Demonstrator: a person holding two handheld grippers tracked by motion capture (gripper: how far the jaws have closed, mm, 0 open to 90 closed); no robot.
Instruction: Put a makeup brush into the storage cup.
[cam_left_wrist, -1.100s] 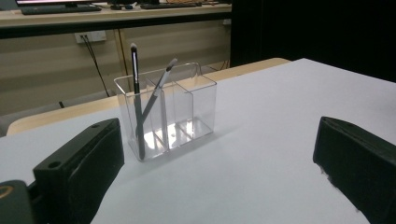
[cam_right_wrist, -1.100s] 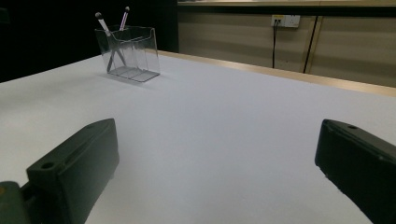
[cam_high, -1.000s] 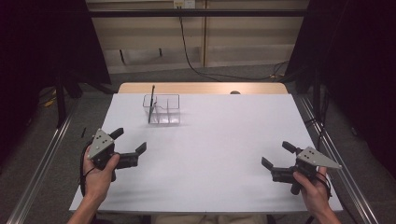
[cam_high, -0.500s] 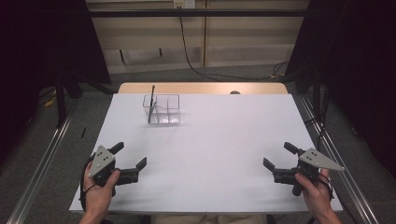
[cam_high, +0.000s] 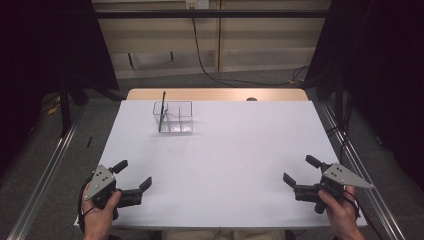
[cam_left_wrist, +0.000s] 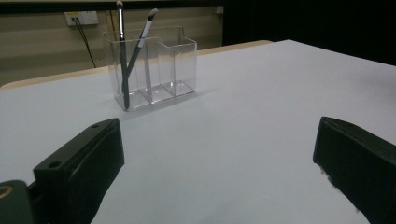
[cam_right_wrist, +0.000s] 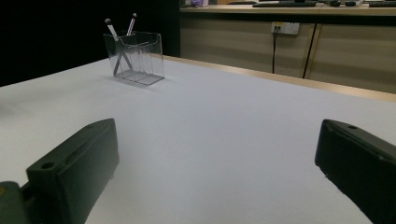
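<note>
A clear plastic organizer (cam_high: 173, 117) with three compartments stands on the white table (cam_high: 225, 150) toward the far left. Two thin makeup brushes (cam_left_wrist: 126, 51) lean in its leftmost compartment, seen in the left gripper view; the same organizer (cam_right_wrist: 135, 58) appears far off in the right gripper view. My left gripper (cam_high: 133, 175) hovers at the table's near left corner, held by a hand, jaws wide apart and empty. At the near right my right gripper (cam_high: 301, 170) is also open with nothing between its jaws. Both point toward the table's middle.
The table's wooden far edge (cam_high: 215, 94) borders a gap before a beige wall with a hanging cable (cam_high: 200, 55). Metal rails (cam_high: 50, 165) run along both sides of the table on the floor. Dark curtains flank the scene.
My left gripper has drawn back toward the near left corner and lowered. The right gripper has shifted only slightly toward the near edge.
</note>
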